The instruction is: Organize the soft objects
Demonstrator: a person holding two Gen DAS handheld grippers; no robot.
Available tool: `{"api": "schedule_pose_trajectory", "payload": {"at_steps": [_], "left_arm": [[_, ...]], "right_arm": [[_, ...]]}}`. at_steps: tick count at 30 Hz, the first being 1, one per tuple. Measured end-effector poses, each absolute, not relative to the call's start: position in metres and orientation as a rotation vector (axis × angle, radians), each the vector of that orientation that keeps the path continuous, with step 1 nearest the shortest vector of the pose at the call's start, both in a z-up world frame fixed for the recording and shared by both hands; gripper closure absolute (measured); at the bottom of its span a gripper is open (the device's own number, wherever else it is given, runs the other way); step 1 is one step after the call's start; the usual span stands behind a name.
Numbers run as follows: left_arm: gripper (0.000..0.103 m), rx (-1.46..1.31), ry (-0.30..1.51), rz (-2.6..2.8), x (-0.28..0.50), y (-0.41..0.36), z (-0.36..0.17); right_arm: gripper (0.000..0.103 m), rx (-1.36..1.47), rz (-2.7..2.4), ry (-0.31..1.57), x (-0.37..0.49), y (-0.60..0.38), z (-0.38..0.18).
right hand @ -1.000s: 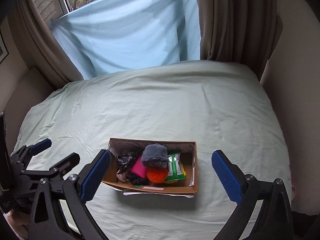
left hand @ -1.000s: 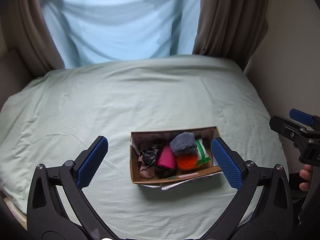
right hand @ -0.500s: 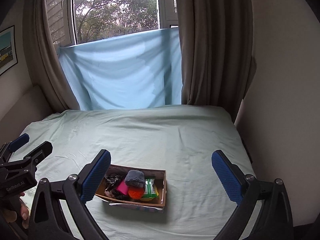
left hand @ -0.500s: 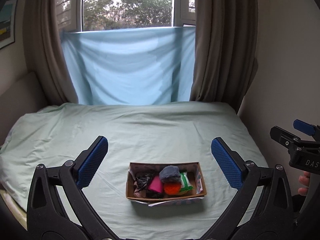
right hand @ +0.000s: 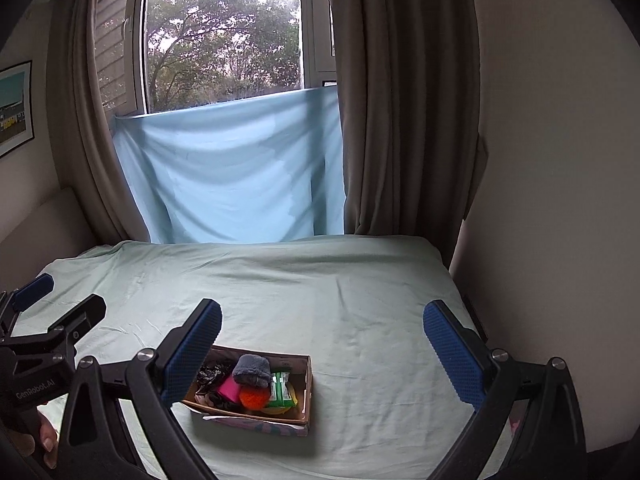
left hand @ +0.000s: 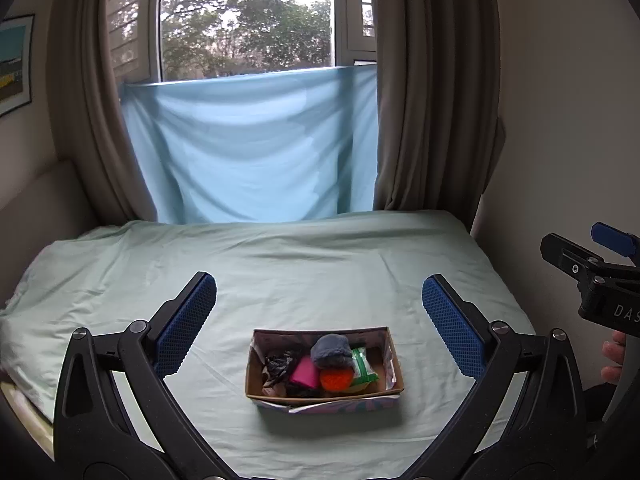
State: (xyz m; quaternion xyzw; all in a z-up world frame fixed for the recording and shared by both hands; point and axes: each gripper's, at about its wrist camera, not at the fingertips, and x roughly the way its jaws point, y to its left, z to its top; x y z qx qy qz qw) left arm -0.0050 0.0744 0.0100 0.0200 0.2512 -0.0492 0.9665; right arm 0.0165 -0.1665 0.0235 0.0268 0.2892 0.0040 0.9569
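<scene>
A brown cardboard box (left hand: 384, 391) (right hand: 307, 384) sits on the pale green bed near its front edge. It holds a grey plush item (left hand: 331, 351) (right hand: 251, 369), an orange fuzzy ball (left hand: 335, 380) (right hand: 253, 397), a pink item (left hand: 304, 372) (right hand: 229, 387), a green packet (left hand: 363, 367) (right hand: 281, 389) and black patterned fabric (left hand: 277, 365) (right hand: 212, 374). My left gripper (left hand: 320, 328) is open and empty, above and short of the box. My right gripper (right hand: 322, 348) is open and empty, to the right of the box.
The bed sheet (left hand: 320, 276) stretches back to a light blue cloth (left hand: 252, 148) hung below a window, with brown curtains (left hand: 432, 92) on both sides. A wall (right hand: 552, 160) runs along the bed's right side. A framed picture (left hand: 16, 64) hangs on the left.
Both grippers have drawn back and tilted up from the box, so it looks smaller and lower and the window has come into view. Both stay open and empty.
</scene>
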Motion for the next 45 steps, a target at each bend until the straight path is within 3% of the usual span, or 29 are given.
{"api": "schedule_pose_trajectory", "payload": {"at_steps": [45], "left_arm": [[0.0,0.044,0.454,-0.096,-0.0127,0.0764,0.012]], "right_arm": [[0.002,0.042,-0.023,0.538,0.0087,-0.1665,0.0301]]}}
